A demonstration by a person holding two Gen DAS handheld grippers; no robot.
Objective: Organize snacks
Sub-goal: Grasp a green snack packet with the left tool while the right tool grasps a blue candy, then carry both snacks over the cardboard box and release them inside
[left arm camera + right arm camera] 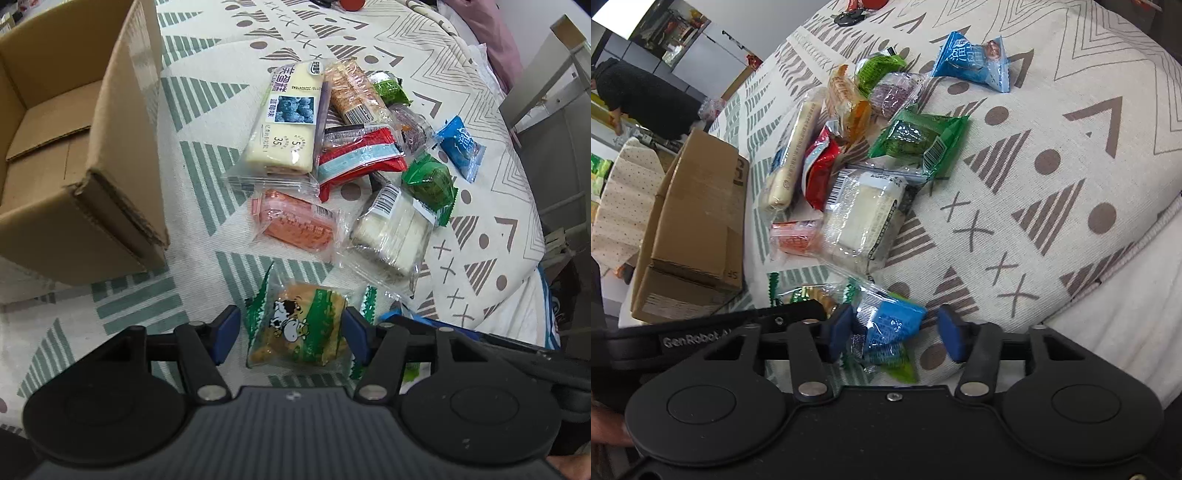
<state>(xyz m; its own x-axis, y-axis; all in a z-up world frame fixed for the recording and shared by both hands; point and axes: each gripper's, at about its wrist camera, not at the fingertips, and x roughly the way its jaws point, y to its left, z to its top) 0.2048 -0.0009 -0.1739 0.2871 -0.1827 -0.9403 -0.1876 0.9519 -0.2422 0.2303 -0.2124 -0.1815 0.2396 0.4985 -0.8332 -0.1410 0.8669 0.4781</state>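
Note:
A green and white cow-print snack packet (295,328) lies on the patterned tablecloth between the blue pads of my left gripper (291,332). The gripper is open; its right pad is at the packet's edge and its left pad stands a little apart. My right gripper (895,332) is open around a blue snack packet (888,323), with the left pad touching it and the right pad clear. An open cardboard box (74,155) stands to the left, also seen in the right wrist view as the box (698,221).
A pile of packets lies ahead: blueberry cake (284,118), red packet (354,158), pink wafers (295,221), white cake (391,232), green packet (428,184), blue candy (460,147). The table edge (532,280) drops off on the right. A person in dark clothes (639,99) stands far back.

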